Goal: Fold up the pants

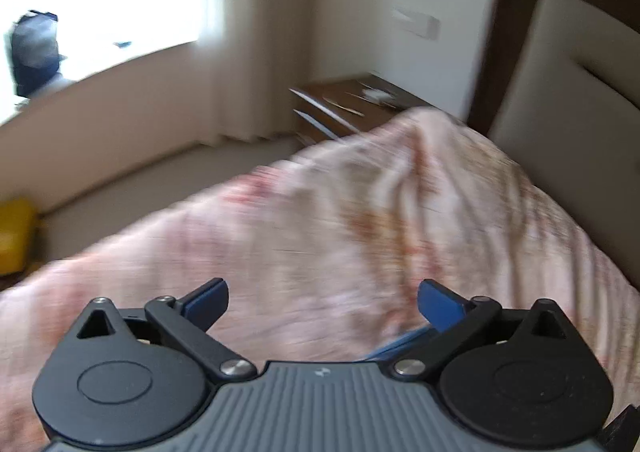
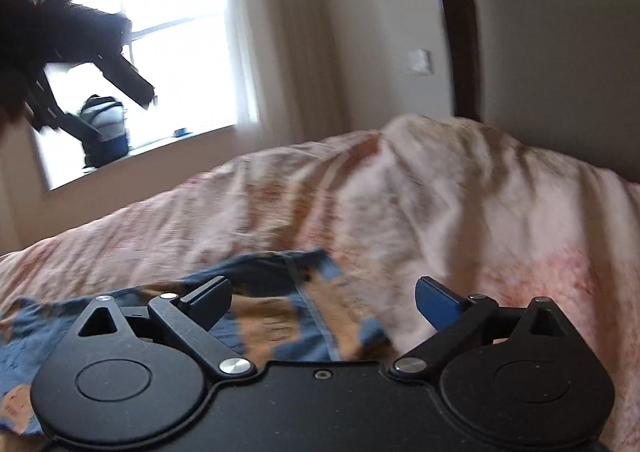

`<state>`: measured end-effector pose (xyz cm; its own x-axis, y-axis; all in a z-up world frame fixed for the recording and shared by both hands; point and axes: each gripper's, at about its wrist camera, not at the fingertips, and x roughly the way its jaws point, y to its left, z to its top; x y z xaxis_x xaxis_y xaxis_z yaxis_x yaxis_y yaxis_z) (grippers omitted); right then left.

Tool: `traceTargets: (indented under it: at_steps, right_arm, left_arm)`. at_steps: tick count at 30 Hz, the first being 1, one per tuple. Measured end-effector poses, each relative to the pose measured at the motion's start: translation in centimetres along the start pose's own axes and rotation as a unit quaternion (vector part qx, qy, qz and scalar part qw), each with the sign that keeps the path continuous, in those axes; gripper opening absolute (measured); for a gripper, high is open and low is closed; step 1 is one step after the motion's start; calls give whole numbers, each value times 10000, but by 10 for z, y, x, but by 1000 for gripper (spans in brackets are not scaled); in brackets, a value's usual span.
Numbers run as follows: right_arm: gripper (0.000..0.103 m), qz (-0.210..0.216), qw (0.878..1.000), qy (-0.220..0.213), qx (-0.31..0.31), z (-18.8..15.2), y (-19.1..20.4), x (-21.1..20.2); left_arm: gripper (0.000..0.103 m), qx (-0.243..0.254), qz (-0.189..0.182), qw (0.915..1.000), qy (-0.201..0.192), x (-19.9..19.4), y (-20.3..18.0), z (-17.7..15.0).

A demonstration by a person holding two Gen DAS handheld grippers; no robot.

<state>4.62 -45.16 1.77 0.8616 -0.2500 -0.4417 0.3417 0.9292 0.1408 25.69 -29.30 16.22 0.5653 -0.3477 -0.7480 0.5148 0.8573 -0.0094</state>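
Observation:
The pants are blue with orange patches and lie crumpled on the pink bedspread, just under and ahead of my right gripper. That gripper is open and empty, held above the cloth. My left gripper is open and empty above the bedspread. A thin blue edge of the pants shows under its right finger. The left gripper also shows in the right wrist view, raised at the upper left against the window. Both views are blurred by motion.
A padded headboard with a dark wood frame stands at the right. A wooden nightstand sits beside the bed. A bright window with a bag on its sill is at the left. A yellow object lies on the floor.

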Motion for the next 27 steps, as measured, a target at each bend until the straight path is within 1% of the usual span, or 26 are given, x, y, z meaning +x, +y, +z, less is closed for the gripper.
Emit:
traceTargets:
  at_steps: [2, 4, 5, 8, 9, 11, 12, 14, 16, 17, 18, 20, 21, 22, 24, 26, 27]
  right_arm:
    - [102, 124, 9997, -17, -205, 1, 7, -5]
    - [102, 253, 9987, 54, -431, 1, 16, -8]
    - [102, 308, 9980, 74, -540, 2, 20, -8]
    - [102, 492, 9946, 136, -909, -1, 34, -14]
    - [102, 536, 9930, 194, -1036, -3, 38, -16]
    - [102, 584, 9900, 318, -1247, -5, 47, -17]
    - [102, 654, 9886, 375, -1303, -6, 51, -18]
    - [102, 780, 9860, 490, -1391, -8, 58, -18]
    - [102, 903, 9815, 635, -1565, -12, 67, -16]
    - [102, 979, 9789, 679, -1662, -14, 71, -14]
    - [102, 1059, 9763, 720, -1747, -15, 75, -13]
    - [102, 1336, 9701, 859, -1837, -12, 84, -10]
    - [102, 1537, 9677, 889, -1792, -9, 87, -7]
    - [102, 1815, 9633, 937, -1740, -4, 93, -1]
    - [102, 2304, 9500, 1050, -1829, 9, 112, 18]
    - [102, 2715, 9335, 1099, -2070, 23, 142, 43]
    - [102, 2997, 9215, 1127, -2196, 30, 167, 59]
  left_arm:
    - [103, -107, 269, 9995, -156, -32, 26, -6]
    - [103, -316, 423, 9982, -287, -58, 58, -26]
    - [103, -499, 513, 9970, -301, -67, 77, -40]
    - [103, -1091, 606, 9914, -387, -82, 137, -81]
    - [103, -1316, 730, 9876, -445, -82, 158, -101]
    - [103, -1568, 978, 9816, -474, -79, 195, -135]
    - [103, -1759, 1160, 9767, -405, -74, 216, -154]
    - [103, -2104, 1403, 9670, -306, -68, 248, -185]
    - [103, -2550, 1508, 9546, -315, -64, 285, -217]
    - [103, -2739, 1557, 9484, -358, -61, 298, -231]
    - [103, -2983, 1609, 9400, -405, -58, 311, -247]
    - [103, -3322, 1647, 9274, -498, -55, 330, -276]
    - [103, -3434, 1644, 9229, -571, -55, 335, -291]
    - [103, -3543, 1637, 9185, -640, -52, 340, -305]
    - [103, -3655, 1576, 9146, -717, -54, 347, -331]
    - [103, -3618, 1439, 9181, -734, -51, 344, -345]
    - [103, -3489, 1422, 9230, -779, -49, 341, -349]
